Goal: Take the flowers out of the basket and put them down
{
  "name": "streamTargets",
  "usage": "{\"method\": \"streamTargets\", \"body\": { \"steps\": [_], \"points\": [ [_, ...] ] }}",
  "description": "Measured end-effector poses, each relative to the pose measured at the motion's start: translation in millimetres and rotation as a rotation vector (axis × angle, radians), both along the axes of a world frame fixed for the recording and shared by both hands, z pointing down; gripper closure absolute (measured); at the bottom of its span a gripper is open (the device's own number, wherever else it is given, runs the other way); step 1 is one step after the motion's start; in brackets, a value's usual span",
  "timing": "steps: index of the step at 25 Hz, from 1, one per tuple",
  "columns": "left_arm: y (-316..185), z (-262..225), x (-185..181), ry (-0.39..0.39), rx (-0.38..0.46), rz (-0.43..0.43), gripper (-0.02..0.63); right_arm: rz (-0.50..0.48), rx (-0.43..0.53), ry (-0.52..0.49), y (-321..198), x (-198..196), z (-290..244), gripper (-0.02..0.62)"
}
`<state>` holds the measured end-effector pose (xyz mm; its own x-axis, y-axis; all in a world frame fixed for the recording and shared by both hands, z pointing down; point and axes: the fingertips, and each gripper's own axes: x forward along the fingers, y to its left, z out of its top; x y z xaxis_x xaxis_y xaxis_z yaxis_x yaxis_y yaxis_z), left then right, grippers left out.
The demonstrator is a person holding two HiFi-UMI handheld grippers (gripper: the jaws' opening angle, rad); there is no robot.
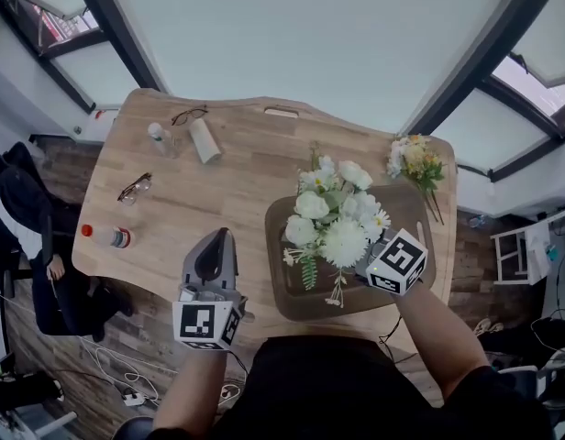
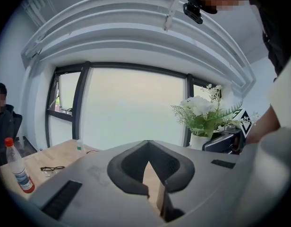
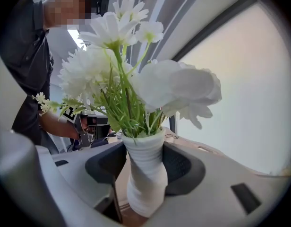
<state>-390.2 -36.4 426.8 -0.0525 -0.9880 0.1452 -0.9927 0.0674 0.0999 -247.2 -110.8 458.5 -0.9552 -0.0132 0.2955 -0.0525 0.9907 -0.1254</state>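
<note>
The right gripper (image 3: 144,150) has its jaws set wide and closed on the white-wrapped stem (image 3: 145,183) of a bouquet of white flowers (image 1: 333,223); the wrap fills the gap from one dark pad to the other. The bouquet stands upright in the grip, with green stalks rising out of the wrap into the blooms. From the head view, the blooms spread over the brown basket (image 1: 292,301), which sits on the near right part of the wooden table (image 1: 237,181). Whether the foot of the wrap rests on the basket floor cannot be told. The left gripper (image 1: 218,236) hangs over the near edge of the table, just left of the basket, its jaws brought together at the tips with nothing between them. A second, smaller bunch of yellow and white flowers (image 1: 415,163) lies on the table beyond the basket's far right corner, apart from it. Farther left on the table are a clear bottle with a red cap (image 1: 106,236), a pair of glasses (image 1: 134,189), a second pair (image 1: 189,115) near the far edge, a small bottle (image 1: 157,136) and a pale tube (image 1: 204,140).
</note>
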Motion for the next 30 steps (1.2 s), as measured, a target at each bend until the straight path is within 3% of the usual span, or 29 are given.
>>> {"method": "streamTargets", "body": {
  "steps": [14, 24, 30],
  "points": [
    [-42.1, -30.4, 43.0, -0.007, 0.053, 0.141, 0.606, 0.201, 0.047, -0.016, -27.6, 46.7, -53.2, 0.337],
    [-46.2, -34.9, 51.6, -0.017, 0.070, 0.186, 0.606, 0.249, 0.070, -0.030, -31.2, 55.4, -70.6, 0.336],
    [-55.9, -56.2, 102.0, -0.040, 0.086, 0.205, 0.606, 0.273, 0.098, -0.047, -39.0, 112.2, -99.5, 0.337]
  ]
}}
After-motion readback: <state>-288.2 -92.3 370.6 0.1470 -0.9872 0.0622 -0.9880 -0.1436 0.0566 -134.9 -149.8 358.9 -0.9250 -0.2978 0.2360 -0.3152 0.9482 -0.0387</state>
